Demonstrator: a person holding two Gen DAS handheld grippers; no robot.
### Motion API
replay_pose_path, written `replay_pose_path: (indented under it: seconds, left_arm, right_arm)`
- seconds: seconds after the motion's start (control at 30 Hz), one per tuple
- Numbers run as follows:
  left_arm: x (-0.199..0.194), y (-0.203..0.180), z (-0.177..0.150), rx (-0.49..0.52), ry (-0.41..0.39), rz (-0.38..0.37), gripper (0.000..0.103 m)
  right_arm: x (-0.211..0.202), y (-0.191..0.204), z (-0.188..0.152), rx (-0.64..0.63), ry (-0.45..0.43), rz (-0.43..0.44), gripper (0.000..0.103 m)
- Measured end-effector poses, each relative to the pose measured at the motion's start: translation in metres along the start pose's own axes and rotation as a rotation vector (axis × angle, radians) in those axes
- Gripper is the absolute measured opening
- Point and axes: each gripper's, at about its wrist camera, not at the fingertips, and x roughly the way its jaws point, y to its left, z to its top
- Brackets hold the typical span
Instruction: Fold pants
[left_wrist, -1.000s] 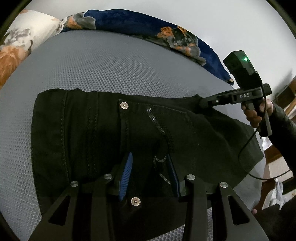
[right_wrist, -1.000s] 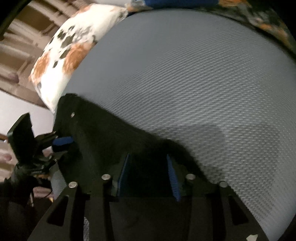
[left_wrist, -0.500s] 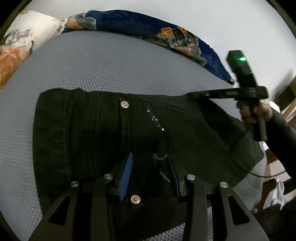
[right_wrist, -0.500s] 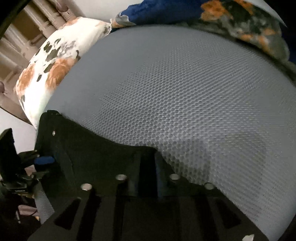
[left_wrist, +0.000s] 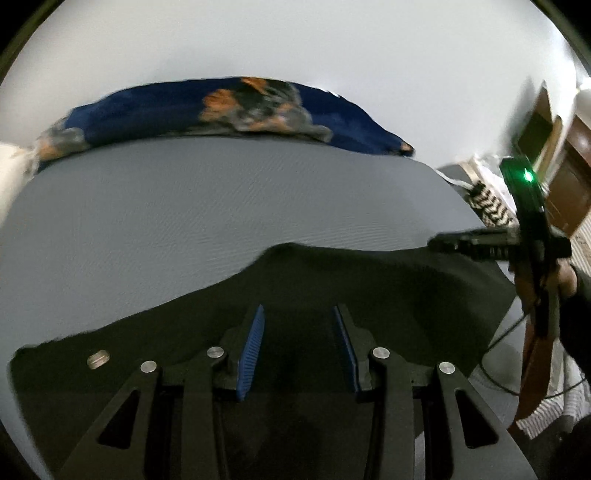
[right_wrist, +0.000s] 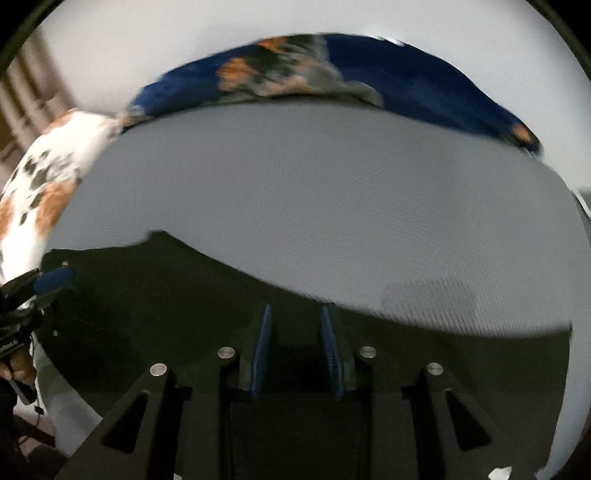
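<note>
Black pants (left_wrist: 332, 280) lie spread across the near edge of a grey mattress (left_wrist: 221, 206), their cloth running between the blue-padded fingers of both grippers. The left gripper (left_wrist: 299, 347) is clenched on the near hem beside a metal button (left_wrist: 98, 359), while the right gripper (right_wrist: 295, 347) grasps the fabric farther along. A blue floral blanket (right_wrist: 332, 70) lies well apart at the far side.

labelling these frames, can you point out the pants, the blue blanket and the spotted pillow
pants (left_wrist: 369, 280), left wrist view, on the black cloth ahead of the fingers
blue blanket (left_wrist: 155, 110), left wrist view, on its plain blue part
spotted pillow (right_wrist: 48, 177), right wrist view, on its white middle
</note>
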Motion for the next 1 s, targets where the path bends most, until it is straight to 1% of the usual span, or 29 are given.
replay_pose_path:
  seconds: [0.1,0.13,0.2,0.37,0.43,0.5,0.57,0.63,0.73,0.83,0.9,1.0]
  left_arm:
    - [0.024,-0.014,0.011,0.001,0.009,-0.006,0.04]
    - [0.031,-0.017,0.014,-0.001,0.013,-0.007,0.04]
    - [0.046,-0.023,0.018,-0.003,0.026,0.012,0.04]
    - [0.072,-0.033,0.021,0.014,0.045,0.038,0.04]
    - [0.084,-0.034,0.023,0.025,0.054,0.054,0.04]
    - [0.098,-0.032,0.024,0.033,0.074,0.085,0.04]
    - [0.109,-0.027,0.025,0.029,0.088,0.084,0.04]
    - [0.112,-0.027,0.026,0.035,0.088,0.092,0.04]
    - [0.117,-0.028,0.028,0.039,0.094,0.107,0.04]
    - [0.119,-0.03,0.028,0.058,0.094,0.118,0.04]
    - [0.113,-0.032,0.028,0.069,0.091,0.122,0.04]
    - [0.09,-0.035,0.025,0.076,0.065,0.116,0.04]
  right_arm:
    - [0.007,-0.009,-0.012,0.038,0.002,-0.036,0.028]
    - [0.008,-0.014,-0.014,0.044,0.003,-0.034,0.028]
    - [0.012,-0.018,-0.016,0.061,-0.001,-0.038,0.028]
    - [0.021,-0.013,-0.015,0.065,-0.022,-0.023,0.028]
    - [0.026,-0.01,-0.016,0.055,-0.033,-0.033,0.03]
    - [0.034,-0.008,-0.016,0.042,-0.035,-0.061,0.03]
    - [0.04,-0.008,-0.016,0.032,-0.041,-0.085,0.029]
    - [0.042,-0.008,-0.013,0.016,-0.062,-0.107,0.027]
    - [0.046,-0.013,-0.008,0.034,-0.074,-0.104,0.027]
    - [0.048,-0.014,-0.004,0.029,-0.067,-0.107,0.028]
    - [0.041,-0.018,-0.004,0.052,-0.081,-0.09,0.029]
    - [0.023,-0.036,-0.011,0.111,-0.124,-0.099,0.035]
